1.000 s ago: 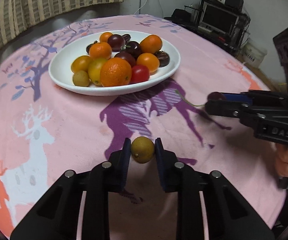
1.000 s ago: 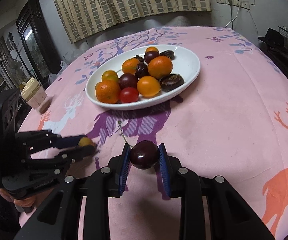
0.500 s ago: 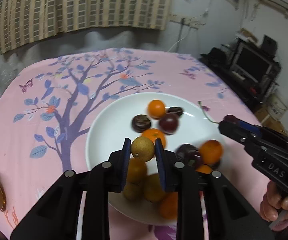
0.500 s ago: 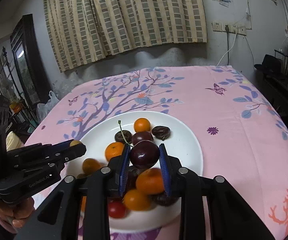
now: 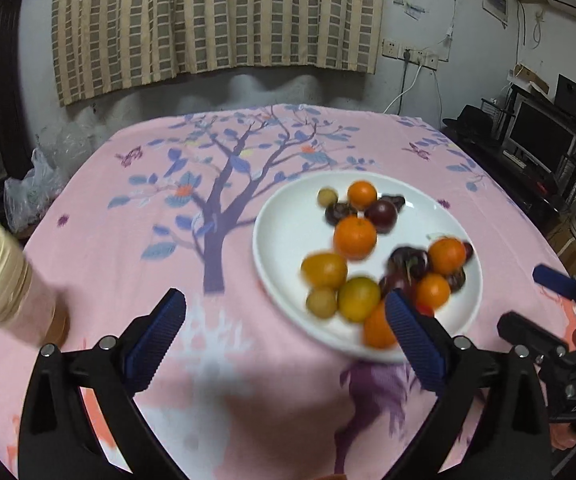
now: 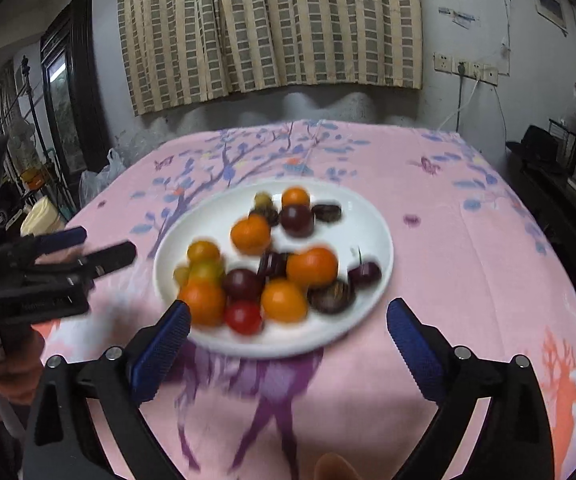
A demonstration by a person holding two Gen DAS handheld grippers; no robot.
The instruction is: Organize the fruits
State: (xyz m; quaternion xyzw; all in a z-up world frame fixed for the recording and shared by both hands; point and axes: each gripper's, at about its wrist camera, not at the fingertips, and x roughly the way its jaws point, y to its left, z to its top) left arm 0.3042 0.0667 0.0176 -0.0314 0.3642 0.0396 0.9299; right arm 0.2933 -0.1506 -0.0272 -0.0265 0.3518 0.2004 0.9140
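A white oval plate (image 5: pixel 288 216) (image 6: pixel 372 216) on the pink tablecloth holds several oranges, dark plums and cherries, yellow-green fruits and a red tomato (image 6: pixel 243 316). My left gripper (image 5: pixel 284 332) is open and empty, just in front of the plate's near-left rim. My right gripper (image 6: pixel 288 340) is open and empty in front of the plate's near rim. A small yellow-green fruit (image 5: pixel 327 197) lies at the plate's far side. A dark cherry with a stem (image 6: pixel 365 273) lies at the plate's right side. Each gripper shows in the other's view, the left (image 6: pixel 88 248) and the right (image 5: pixel 544 300).
A jar with a cream lid (image 5: pixel 4 284) stands on the table's left edge. A plastic bag (image 5: pixel 32 188) sits past the far left edge. A desk with a monitor (image 5: pixel 540 136) is off to the right. A curtain hangs behind.
Both grippers have opened and let go of their fruit onto the plate: the yellow-green fruit from the left, the dark cherry from the right. Both have drawn back toward the near edge.
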